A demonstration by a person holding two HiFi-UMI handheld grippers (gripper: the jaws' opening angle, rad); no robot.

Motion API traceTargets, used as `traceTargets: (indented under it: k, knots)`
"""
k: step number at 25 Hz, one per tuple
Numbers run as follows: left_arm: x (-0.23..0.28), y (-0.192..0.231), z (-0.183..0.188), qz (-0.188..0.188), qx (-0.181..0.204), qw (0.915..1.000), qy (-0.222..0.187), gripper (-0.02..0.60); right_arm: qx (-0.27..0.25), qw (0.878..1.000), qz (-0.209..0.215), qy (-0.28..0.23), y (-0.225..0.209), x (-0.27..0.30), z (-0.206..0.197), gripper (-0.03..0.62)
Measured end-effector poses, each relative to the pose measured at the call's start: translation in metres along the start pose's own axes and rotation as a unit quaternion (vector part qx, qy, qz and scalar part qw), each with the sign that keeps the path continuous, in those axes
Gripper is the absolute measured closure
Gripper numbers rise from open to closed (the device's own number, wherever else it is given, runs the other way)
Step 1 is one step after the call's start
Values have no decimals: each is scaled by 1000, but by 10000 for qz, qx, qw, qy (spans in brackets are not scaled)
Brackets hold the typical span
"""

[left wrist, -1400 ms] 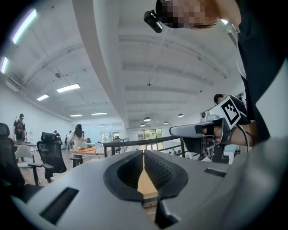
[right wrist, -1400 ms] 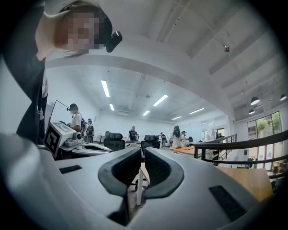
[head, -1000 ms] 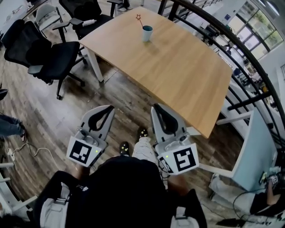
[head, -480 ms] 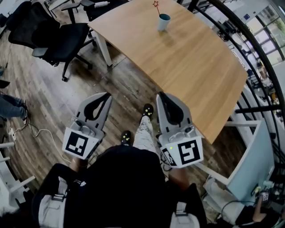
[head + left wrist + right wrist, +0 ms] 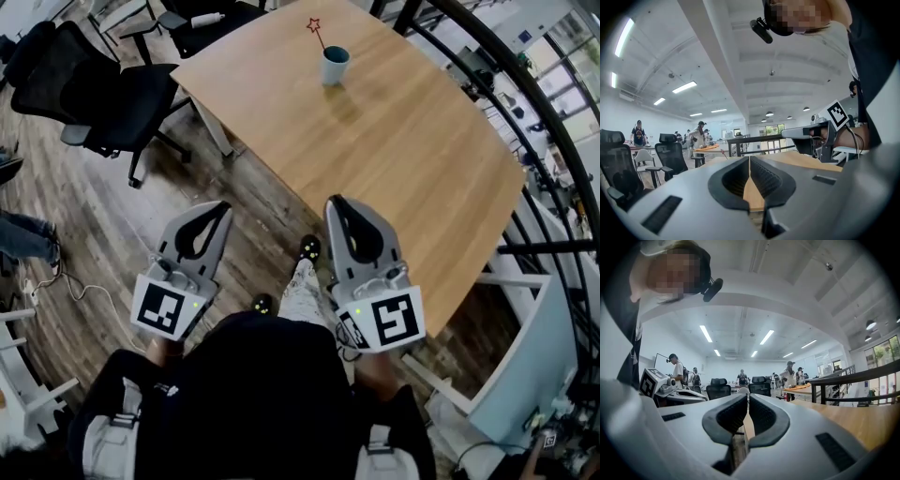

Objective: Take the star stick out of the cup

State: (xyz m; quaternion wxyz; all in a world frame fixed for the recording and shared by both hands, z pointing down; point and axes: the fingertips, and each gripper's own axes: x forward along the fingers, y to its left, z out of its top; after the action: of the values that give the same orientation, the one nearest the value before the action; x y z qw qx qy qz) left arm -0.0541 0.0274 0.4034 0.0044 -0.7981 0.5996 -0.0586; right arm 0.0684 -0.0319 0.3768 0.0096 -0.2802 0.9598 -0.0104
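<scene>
A teal cup (image 5: pixel 334 66) stands upright near the far edge of the wooden table (image 5: pixel 403 159). The star stick (image 5: pixel 316 29), thin with a red star on top, leans out of the cup to the left. Both grippers hang over the floor, short of the table's near edge and far from the cup. My left gripper (image 5: pixel 224 207) is shut with nothing in it. My right gripper (image 5: pixel 334 201) is also shut and empty. In the gripper views, the left gripper (image 5: pixel 749 160) and the right gripper (image 5: pixel 747 398) point level across the room with the jaws together.
Black office chairs (image 5: pixel 103 94) stand left of the table. A black railing (image 5: pixel 525 112) curves past its right side. A cable (image 5: pixel 66 281) lies on the wood floor at the left. People (image 5: pixel 790 376) stand at distant desks.
The table and cup have shifted in the head view as the person moved closer. Both grippers stay shut and low in front of the body.
</scene>
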Motion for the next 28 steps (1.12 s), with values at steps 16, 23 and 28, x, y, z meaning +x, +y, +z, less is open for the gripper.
traceTargets:
  k: [16, 23, 28]
  knots:
    - [137, 16, 47, 167, 161, 9997, 96, 559, 36, 9999, 51, -153, -132, 58, 45, 571]
    - [203, 9, 70, 55, 349, 9994, 14, 560, -34, 9996, -32, -268, -197, 62, 56, 571]
    - [236, -7, 69, -264, 481, 9983, 180, 560, 135, 9989, -227, -378, -230, 54, 54, 571]
